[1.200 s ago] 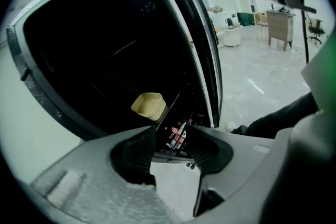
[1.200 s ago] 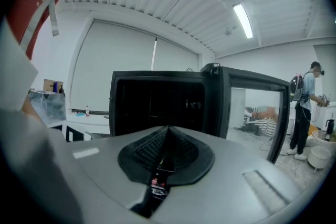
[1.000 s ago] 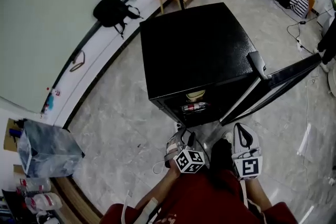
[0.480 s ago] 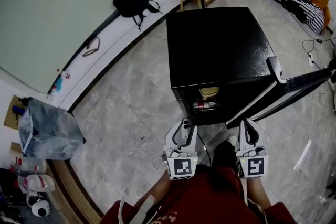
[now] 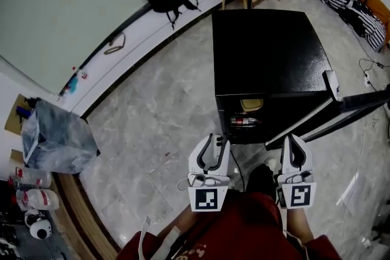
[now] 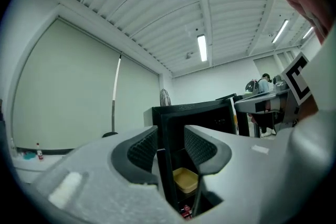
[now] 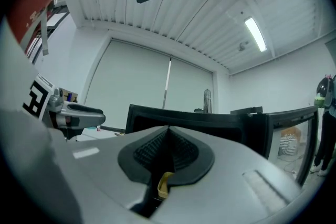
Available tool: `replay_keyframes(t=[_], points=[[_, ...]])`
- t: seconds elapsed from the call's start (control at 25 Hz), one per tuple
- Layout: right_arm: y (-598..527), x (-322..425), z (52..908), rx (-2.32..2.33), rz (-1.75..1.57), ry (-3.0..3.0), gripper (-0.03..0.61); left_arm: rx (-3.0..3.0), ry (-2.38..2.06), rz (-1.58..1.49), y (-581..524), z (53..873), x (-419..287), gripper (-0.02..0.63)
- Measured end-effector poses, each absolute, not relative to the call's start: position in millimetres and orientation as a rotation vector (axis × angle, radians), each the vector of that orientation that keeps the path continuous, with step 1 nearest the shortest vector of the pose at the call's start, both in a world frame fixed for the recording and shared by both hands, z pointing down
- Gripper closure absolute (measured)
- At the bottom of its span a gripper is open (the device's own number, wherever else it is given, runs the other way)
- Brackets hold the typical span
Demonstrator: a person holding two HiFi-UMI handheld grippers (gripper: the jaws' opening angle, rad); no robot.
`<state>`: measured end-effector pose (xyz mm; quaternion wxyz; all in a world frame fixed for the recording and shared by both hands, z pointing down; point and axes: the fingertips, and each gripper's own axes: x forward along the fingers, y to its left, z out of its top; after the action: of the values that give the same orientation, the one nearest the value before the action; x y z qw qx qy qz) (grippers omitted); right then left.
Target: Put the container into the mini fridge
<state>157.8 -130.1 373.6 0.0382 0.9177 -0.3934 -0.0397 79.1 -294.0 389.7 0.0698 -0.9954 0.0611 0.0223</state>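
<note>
we wore a dark red top [image 5: 244,234] with pale straps [image 5: 144,237] hanging down its left side. our left gripper [image 5: 217,142] was a white moulded plastic shell with dark curved cut-outs. at its back sat a white cube [image 5: 205,199] printed with a black square marker, and a thin white cable [image 5: 181,187] looped beside it. our right gripper [image 5: 291,142] had the same white shell and a like marker cube [image 5: 299,195]. black ribbed pads [image 6: 142,147] lined the fingers.

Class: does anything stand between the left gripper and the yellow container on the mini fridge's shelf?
Nothing visible does. The door of the mini fridge stands open, and the left gripper, its jaws apart, empty and having just closed slightly, looks straight at the container inside.
</note>
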Motion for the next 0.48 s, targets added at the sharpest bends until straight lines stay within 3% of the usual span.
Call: replay_keyframes(t=[0.24,0.44,0.48], points=[[-131.8,155.4,375.9,2.821,-0.107,-1.205,0.577,-2.972,0.17,0.065,-291.5,386.3,74.9,0.471],[-131.0,153.6,376.8,2.823,-0.115,-1.207,0.577,-2.99,0.257,0.06,-297.2,391.7,72.1,0.607],[-130.2,153.5,376.8,2.822,-0.116,-1.205,0.577,-3.005,0.269,0.062,-297.7,393.2,72.2,0.607]])
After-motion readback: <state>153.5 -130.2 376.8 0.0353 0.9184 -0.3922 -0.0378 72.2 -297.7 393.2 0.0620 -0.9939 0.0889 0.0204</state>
